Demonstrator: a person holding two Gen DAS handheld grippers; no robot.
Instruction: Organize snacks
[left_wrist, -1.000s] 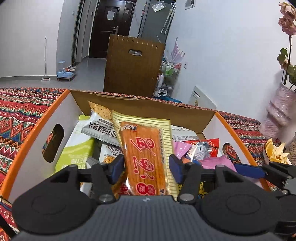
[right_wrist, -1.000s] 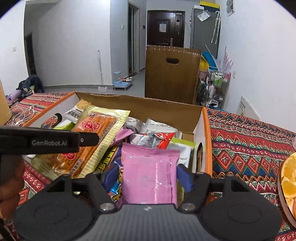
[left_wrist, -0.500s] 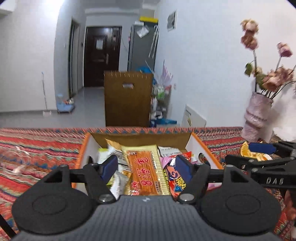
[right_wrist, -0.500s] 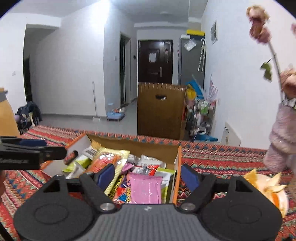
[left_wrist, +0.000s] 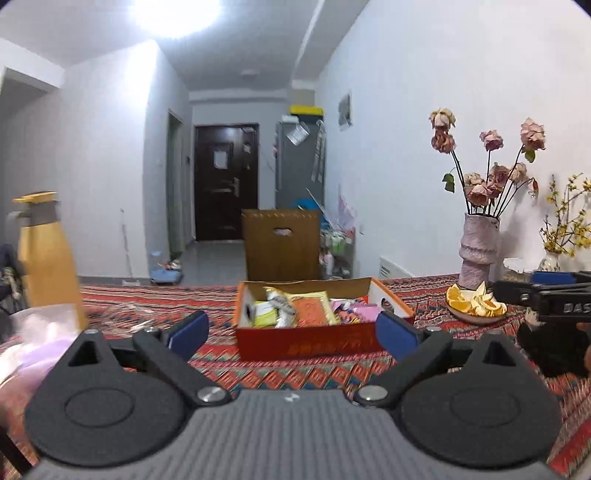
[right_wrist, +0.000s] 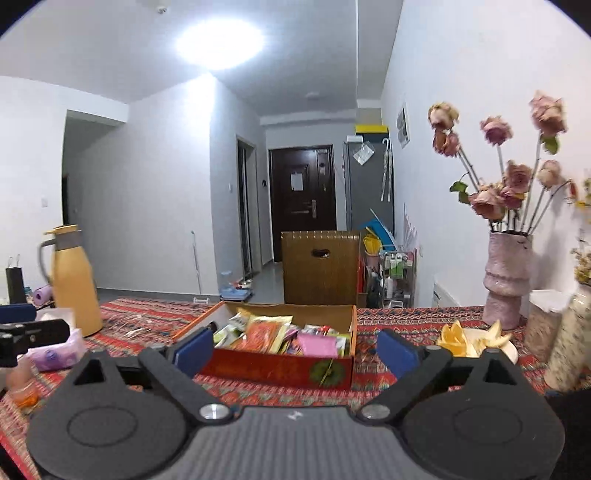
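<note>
An open cardboard box (left_wrist: 310, 343) with a red front wall stands on the patterned tablecloth, full of snack packets. Among them lie an orange striped packet (left_wrist: 312, 312) and a pink packet (right_wrist: 317, 345). My left gripper (left_wrist: 292, 330) hangs well back from the box, its jaws opening wide with nothing between them. My right gripper (right_wrist: 295, 349) is just as far back from the box (right_wrist: 277, 365), jaws also opening and empty. Each gripper shows at the edge of the other's view.
A yellow thermos jug (right_wrist: 74, 280) and a purple tissue pack (right_wrist: 55, 350) sit at the left. A plate of orange slices (left_wrist: 474, 306) and a pink vase of dried roses (left_wrist: 478, 243) stand at the right. A brown crate (right_wrist: 319, 266) stands beyond the table.
Both grippers let go of their packets, the orange one on the left and the pink one on the right. They drew back and up from the box, jaws spreading wide.
</note>
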